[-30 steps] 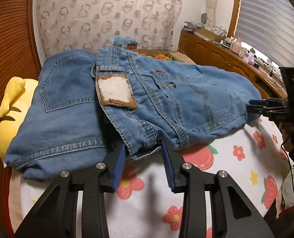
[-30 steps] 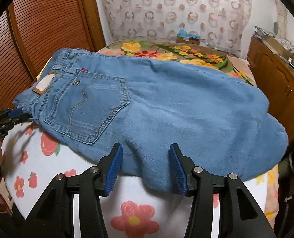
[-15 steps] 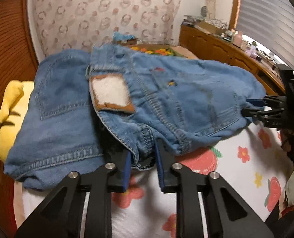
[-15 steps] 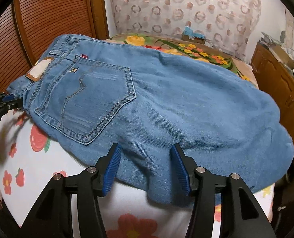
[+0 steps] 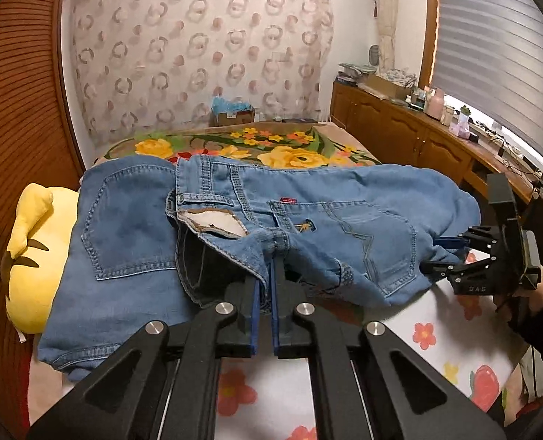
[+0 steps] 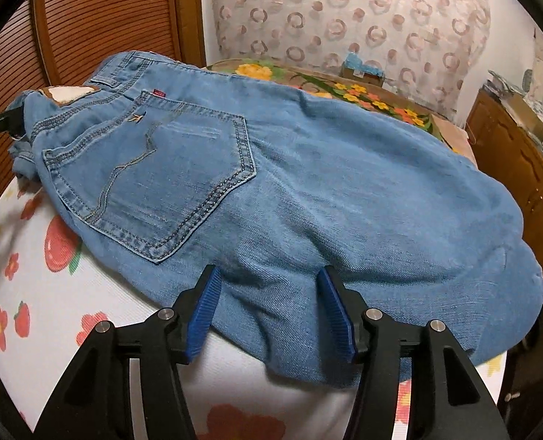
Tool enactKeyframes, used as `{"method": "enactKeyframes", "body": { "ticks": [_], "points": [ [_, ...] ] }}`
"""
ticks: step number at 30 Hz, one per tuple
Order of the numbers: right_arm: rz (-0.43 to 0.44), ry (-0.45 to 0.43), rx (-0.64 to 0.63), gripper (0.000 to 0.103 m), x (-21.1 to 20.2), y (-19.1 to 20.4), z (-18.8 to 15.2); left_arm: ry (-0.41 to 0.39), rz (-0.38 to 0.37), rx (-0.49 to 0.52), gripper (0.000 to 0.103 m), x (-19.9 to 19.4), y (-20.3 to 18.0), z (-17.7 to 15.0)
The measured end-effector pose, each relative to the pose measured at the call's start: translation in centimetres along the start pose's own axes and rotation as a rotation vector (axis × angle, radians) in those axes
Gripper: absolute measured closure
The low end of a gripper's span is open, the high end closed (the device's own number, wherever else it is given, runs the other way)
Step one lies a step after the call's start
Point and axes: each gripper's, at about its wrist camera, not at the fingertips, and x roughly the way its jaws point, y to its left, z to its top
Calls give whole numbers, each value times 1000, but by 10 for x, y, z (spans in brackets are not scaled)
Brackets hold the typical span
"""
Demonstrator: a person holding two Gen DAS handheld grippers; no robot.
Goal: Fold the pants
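Jeans (image 5: 344, 220) lie across the bed (image 5: 436, 333), on a white sheet printed with red flowers and strawberries; their waistband end sits toward the bed's left edge in the left wrist view, and the legs run off toward the right edge. A second piece of blue denim (image 5: 124, 242) with a back pocket lies just beside them, nearer the left edge, partly under the waistband. A yellow plush toy (image 5: 33, 256) rests at that left edge, touching the denim.

The left tongs (image 5: 266, 293) are closed tight on a bunched fold of the jeans' waistband, and the cloth there is raised off the sheet, with the tan and white label (image 5: 212, 222) tilted just above the grip. The right tongs (image 6: 273, 311) stand about half apart at the near edge of the bed, their blue pads (image 6: 205, 311) on either side of the jeans' near edge; the denim lies between them, but neither pad presses on it. A back pocket (image 6: 150, 179) faces up to the left of those tongs. The far end of the bed carries a blanket (image 5: 271, 146) with yellow flowers.
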Motion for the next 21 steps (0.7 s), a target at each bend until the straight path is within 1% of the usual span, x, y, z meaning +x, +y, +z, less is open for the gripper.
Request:
{"method": "enactKeyframes", "body": {
  "ticks": [1, 2, 3, 4, 5, 7, 8, 11, 14, 16, 19, 21],
  "points": [
    [-4, -1, -2, 54, 1, 1, -1, 1, 0, 3, 98, 0, -1, 0],
    [-6, -3, -5, 75, -1, 0, -1, -7, -1, -1, 98, -1, -1, 1],
    [-16, -8, -6, 85, -2, -1, -2, -11, -2, -1, 98, -3, -4, 1],
    [-8, -12, -1, 91, -4, -4, 0, -21, -3, -2, 98, -5, -5, 3],
    [16, -13, 6, 95, -7, -9, 1, -39, -6, -1, 98, -10, -6, 9],
    [32, -30, 24, 97, -13, -16, 3, -65, -5, 9, 98, -16, -9, 17],
    [31, -46, 26, 97, -19, -18, 6, -88, -4, 20, 98, -22, -12, 27],
    [5, -107, 16, 97, -40, -17, 11, -138, 6, 38, 99, -34, -18, 47],
    [1, -149, 22, 97, -62, -18, 15, -182, 11, 55, 99, -49, -21, 61],
    [-3, -173, 18, 97, -77, -17, 16, -210, 14, 53, 99, -61, -19, 65],
    [13, -208, 13, 97, -99, -11, 13, -234, 14, 34, 99, -74, -9, 61],
    [46, -221, 18, 97, -112, -5, 6, -245, 24, 23, 99, -81, -3, 56]
  ]
}}
